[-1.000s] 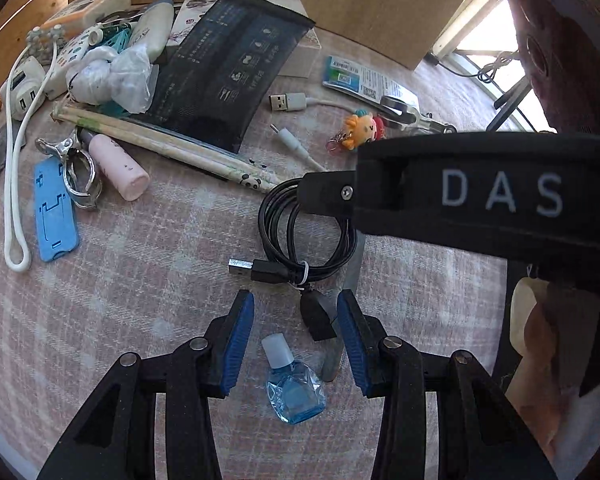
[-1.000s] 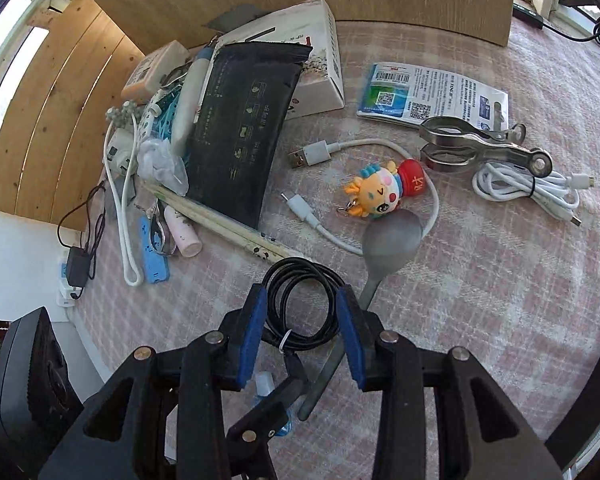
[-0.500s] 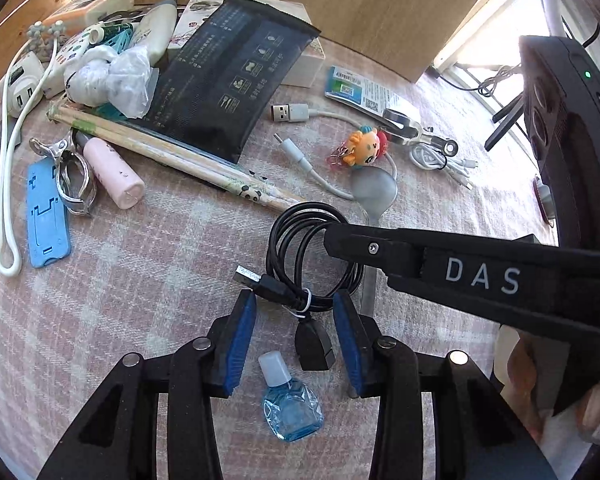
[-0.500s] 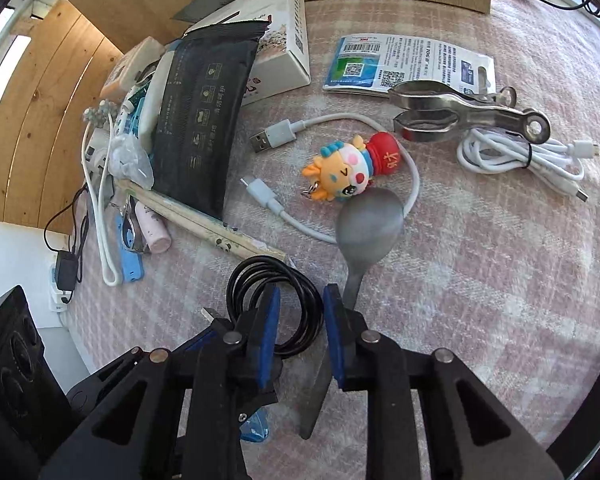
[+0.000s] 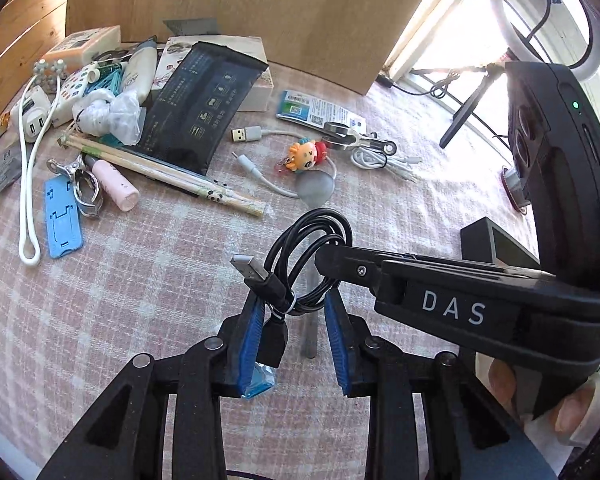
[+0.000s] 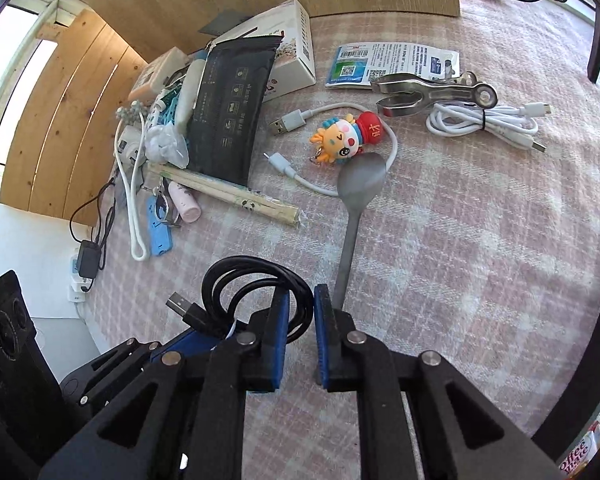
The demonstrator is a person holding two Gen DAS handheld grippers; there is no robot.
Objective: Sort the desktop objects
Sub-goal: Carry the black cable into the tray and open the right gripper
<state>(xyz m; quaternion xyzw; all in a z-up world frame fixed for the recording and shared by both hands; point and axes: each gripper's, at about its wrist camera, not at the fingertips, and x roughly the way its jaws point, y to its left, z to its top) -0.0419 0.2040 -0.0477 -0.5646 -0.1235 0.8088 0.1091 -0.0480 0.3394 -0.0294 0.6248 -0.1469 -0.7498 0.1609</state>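
The right gripper (image 6: 300, 320) pinches the coiled black cable (image 6: 256, 280), lifted clear of the cloth; the left gripper (image 5: 294, 332) stands open around its plug end; I'd lift straight, avoiding the spoon (image 6: 356, 200) alongside.

— What can't we make out at the bottom of the left wrist view?
— The small blue liquid bottle (image 5: 259, 379): only its lower corner shows under the blue-padded left gripper (image 5: 296, 340).
— And the grey metal spoon (image 6: 356, 208)?
— In the right wrist view, its handle end is lost behind the right gripper (image 6: 300, 336). We can't tell whether those pads actually pinch the coiled black USB cable (image 6: 252, 292).
— Lower right of that view?
— A printed packet (image 6: 580, 460), cut by the frame edge; we read only part of its lettering.
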